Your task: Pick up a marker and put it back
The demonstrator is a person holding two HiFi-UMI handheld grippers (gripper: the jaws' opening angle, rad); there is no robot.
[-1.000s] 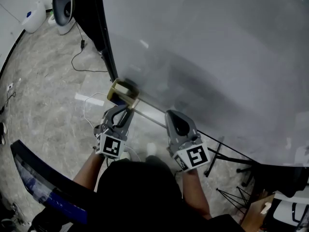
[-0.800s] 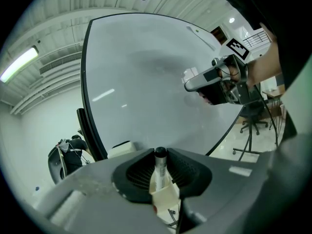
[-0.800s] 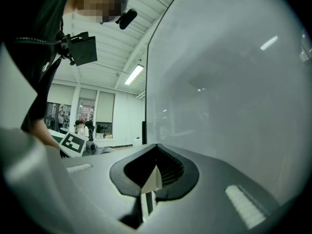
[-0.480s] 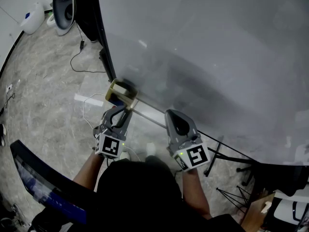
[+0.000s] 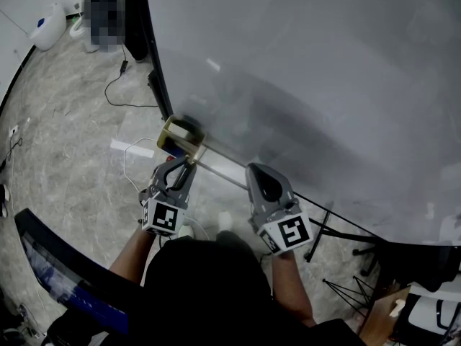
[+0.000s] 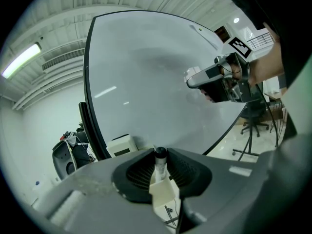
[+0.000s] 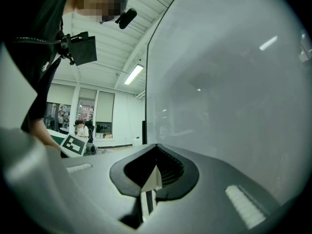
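Black-capped cylindrical marker (image 6: pixel 160 160), glossy grey whiteboard (image 5: pixel 324 85)

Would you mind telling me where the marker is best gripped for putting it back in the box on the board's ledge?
Grip the marker on its white barrel, just behind the black cap, with the fingers closing from both sides across its length, as the left gripper holds it. The barrel is straight and slim, and the cap end is free to lead toward the box.

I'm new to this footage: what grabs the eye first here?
The huge whiteboard fills the upper right of the head view. Below it, the left tongs clamp a black-capped marker, close to a tan box at the board's lower left corner.
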